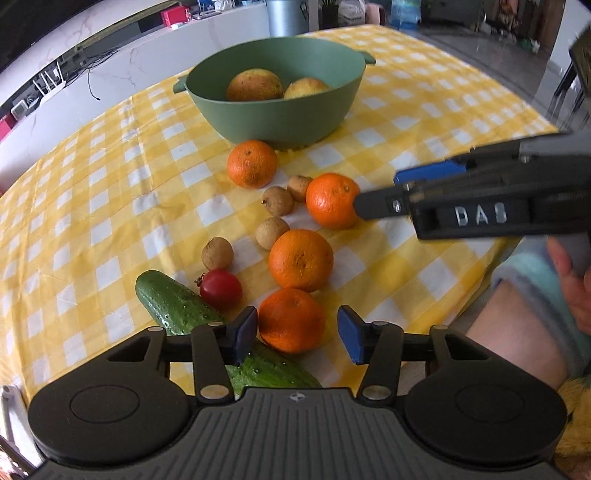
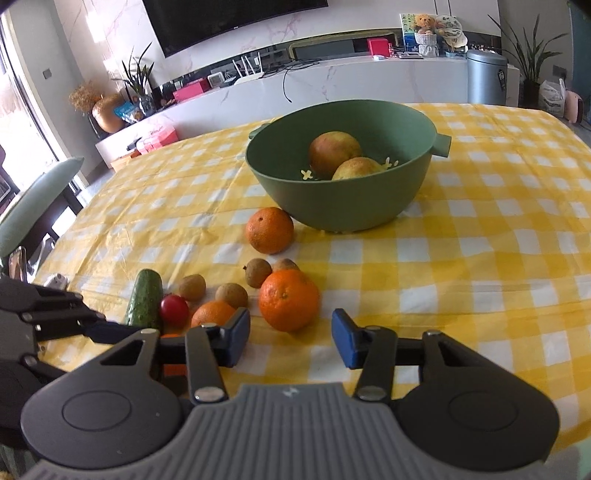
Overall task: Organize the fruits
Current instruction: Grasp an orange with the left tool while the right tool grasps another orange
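Your left gripper (image 1: 297,334) hangs low with blue pads spread around the nearest round orange tangerine (image 1: 291,320). Your right gripper (image 2: 290,339) is also spread, another tangerine (image 2: 288,300) just ahead. A dark green cucumber (image 1: 177,308) lies under the left finger; the green plastic bowl (image 1: 275,114) sits beyond.

A yellow and white checked cloth (image 2: 461,258) covers the counter. Beyond its far edge runs a long, low white marble cabinet (image 2: 351,85), cluttered with a white router (image 2: 249,70), red boxes (image 2: 378,46) and a loose black cable (image 2: 291,79). A big dark television (image 2: 229,20) hangs on the pale marble wall above. A grey metal bin (image 2: 485,77) stands at the far right, with a potted plant (image 2: 530,59) beside it. At far left sit another plant (image 2: 138,79) and a round golden vase (image 2: 109,112). A green chair (image 2: 33,206) stands at the left, where daylight pours in from a window (image 2: 16,96).
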### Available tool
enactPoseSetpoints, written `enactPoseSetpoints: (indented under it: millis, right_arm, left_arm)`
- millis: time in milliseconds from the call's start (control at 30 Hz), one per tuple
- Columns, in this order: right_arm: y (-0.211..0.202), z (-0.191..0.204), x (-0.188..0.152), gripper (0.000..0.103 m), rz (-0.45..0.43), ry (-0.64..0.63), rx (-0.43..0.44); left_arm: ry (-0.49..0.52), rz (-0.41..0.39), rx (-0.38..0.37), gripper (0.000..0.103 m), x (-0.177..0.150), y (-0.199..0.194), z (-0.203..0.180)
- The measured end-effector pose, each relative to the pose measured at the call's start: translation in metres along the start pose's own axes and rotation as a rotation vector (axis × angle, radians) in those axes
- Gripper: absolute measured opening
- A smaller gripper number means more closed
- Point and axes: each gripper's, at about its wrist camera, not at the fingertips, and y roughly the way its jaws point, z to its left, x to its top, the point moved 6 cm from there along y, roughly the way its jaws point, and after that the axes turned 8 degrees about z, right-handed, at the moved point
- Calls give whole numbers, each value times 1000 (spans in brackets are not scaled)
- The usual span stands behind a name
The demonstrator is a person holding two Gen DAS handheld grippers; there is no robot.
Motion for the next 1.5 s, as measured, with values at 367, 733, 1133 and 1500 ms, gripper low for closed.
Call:
enactPoseSetpoints:
  millis: [367, 733, 1133, 1500]
  right_arm:
    - [24, 1, 10, 43, 10, 12, 1]
    - [48, 0, 12, 45, 71, 28, -13]
    - [50, 3, 11, 42, 68, 5, -19]
    - [36, 5, 8, 41, 42, -1, -14]
  left_arm:
    - [15, 29, 24, 54, 2, 8, 1]
    - [46, 35, 32, 50, 3, 12, -4]
    - [38, 31, 23, 48, 3, 12, -2]
    - [-75, -41, -27, 47, 3, -3, 10]
